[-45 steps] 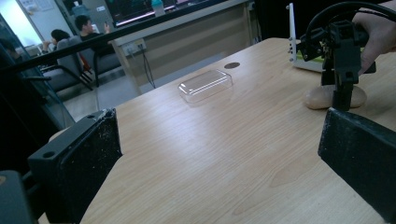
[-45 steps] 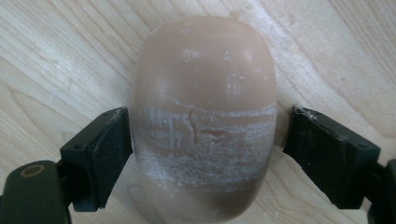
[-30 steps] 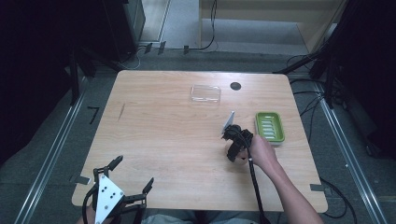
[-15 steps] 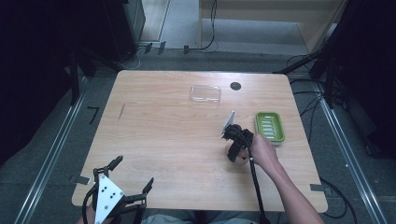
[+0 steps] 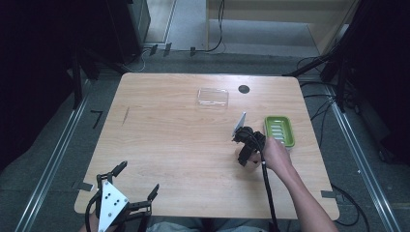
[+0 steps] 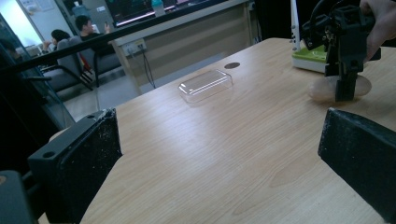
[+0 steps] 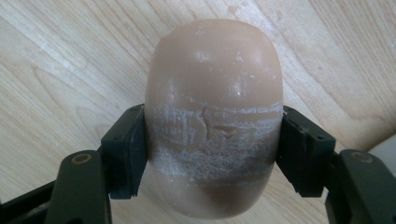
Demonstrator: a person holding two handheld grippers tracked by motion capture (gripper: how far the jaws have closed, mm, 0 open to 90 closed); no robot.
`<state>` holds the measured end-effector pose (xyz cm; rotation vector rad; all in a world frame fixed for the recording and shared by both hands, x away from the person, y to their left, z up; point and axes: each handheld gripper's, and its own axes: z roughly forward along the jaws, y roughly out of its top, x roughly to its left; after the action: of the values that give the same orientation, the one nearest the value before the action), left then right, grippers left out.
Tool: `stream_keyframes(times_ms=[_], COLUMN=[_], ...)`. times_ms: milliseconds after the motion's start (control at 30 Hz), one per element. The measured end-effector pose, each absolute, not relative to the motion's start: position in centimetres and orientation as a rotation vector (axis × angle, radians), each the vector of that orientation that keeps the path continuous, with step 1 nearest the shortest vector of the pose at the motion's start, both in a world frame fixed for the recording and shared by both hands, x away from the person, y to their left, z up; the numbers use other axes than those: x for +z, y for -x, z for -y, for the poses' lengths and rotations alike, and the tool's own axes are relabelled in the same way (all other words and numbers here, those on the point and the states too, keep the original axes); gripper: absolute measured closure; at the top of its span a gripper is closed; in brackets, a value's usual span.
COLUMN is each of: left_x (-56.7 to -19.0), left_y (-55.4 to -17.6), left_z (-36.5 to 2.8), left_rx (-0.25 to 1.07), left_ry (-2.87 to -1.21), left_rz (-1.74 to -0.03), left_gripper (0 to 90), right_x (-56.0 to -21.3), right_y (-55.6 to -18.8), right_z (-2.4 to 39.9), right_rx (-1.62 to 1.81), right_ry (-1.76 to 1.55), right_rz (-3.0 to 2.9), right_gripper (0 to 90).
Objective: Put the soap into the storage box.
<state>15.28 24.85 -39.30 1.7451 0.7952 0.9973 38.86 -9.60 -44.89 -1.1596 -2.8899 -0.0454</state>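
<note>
A light wooden table stands on a grey floor. Metal rails run along its left and right sides. Far behind it, black cables lie near a pale wooden cabinet. The left and right edges are dark.

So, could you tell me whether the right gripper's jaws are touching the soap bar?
Touching. In the right gripper view, both black jaws of the right gripper press flush against the sides of the soap bar, with no gap on either side.
</note>
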Motion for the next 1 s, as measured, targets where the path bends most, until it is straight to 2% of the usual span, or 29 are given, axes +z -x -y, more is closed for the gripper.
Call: stream_keyframes(times_ms=[1000], left_x=[-39.3], left_y=[-15.3], left_z=[-24.8], left_rx=[0.999], left_ry=[-1.746], left_rz=[-0.793], left_gripper=[0.0], right_x=[-43.0], right_y=[-38.6], right_z=[11.6], right_rx=[-0.036], right_ry=[1.185], right_rz=[2.876], right_gripper=[33.6])
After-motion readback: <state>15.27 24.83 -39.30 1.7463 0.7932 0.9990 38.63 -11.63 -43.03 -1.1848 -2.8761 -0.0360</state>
